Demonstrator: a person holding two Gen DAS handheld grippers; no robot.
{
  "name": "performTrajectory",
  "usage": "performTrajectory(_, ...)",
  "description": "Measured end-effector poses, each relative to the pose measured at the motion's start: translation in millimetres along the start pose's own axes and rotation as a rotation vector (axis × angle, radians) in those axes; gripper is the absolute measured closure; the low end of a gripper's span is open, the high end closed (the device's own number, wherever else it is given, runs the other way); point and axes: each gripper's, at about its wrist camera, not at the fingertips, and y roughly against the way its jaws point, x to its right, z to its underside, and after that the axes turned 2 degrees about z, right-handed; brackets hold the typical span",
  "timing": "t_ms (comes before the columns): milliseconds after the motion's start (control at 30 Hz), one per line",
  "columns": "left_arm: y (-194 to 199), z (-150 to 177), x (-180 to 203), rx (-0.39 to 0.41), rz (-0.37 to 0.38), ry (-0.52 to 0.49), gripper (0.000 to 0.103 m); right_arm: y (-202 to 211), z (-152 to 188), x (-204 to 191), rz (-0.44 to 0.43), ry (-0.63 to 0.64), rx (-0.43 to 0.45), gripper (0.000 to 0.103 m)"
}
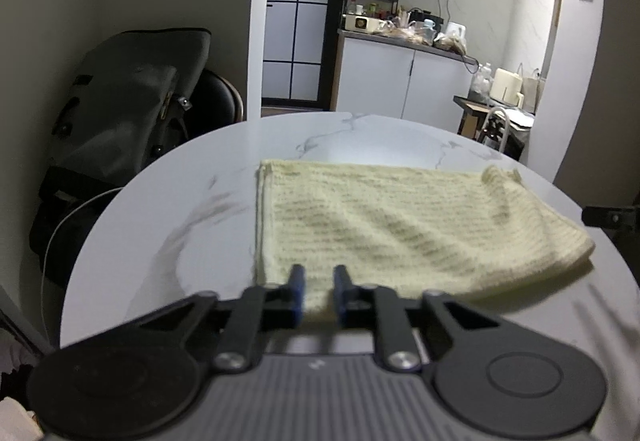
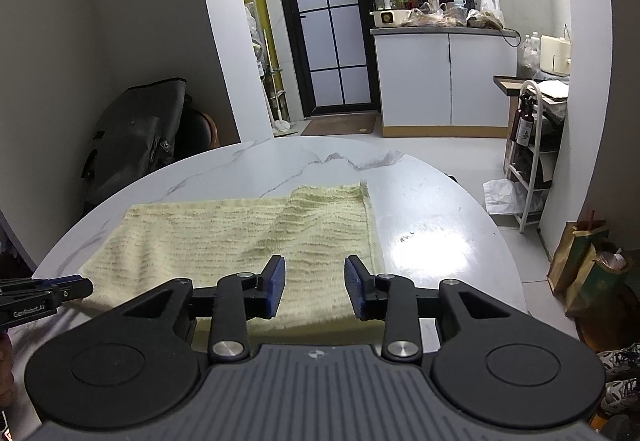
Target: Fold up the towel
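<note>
A: Where is the towel?

B: The pale yellow towel (image 2: 248, 241) lies folded on the round white marble table (image 2: 432, 225), filling the lower middle of the right wrist view. In the left wrist view its right edge (image 1: 560, 241) looks doubled over and slightly lifted.

A: What about the left gripper (image 1: 319, 291)?

B: Its blue pads are drawn close, with the near hem of the towel running between them. They seem pinched on the cloth, though a narrow strip of towel shows in the gap, so I cannot tell for certain. It also shows at the lower left edge of the right wrist view (image 2: 76, 287).

A: And the right gripper (image 2: 315, 287)?

B: Its jaws stand well apart over the towel's near edge, gripping nothing.

A: Anything else around?

B: A dark bag (image 1: 132, 113) at the left, and kitchen cabinets (image 2: 444, 81) at upper right.
</note>
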Motion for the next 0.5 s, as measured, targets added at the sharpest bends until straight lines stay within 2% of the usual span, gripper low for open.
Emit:
performTrajectory(433, 15, 12, 8, -0.009, 0.012, -0.027, 0.094, 28, 12, -11, -0.002, 0.001, 0.004, 0.066)
performTrajectory(500, 19, 15, 10, -0.009, 0.016, -0.032, 0.094, 31, 23, -10, -0.008, 0.004, 0.003, 0.066)
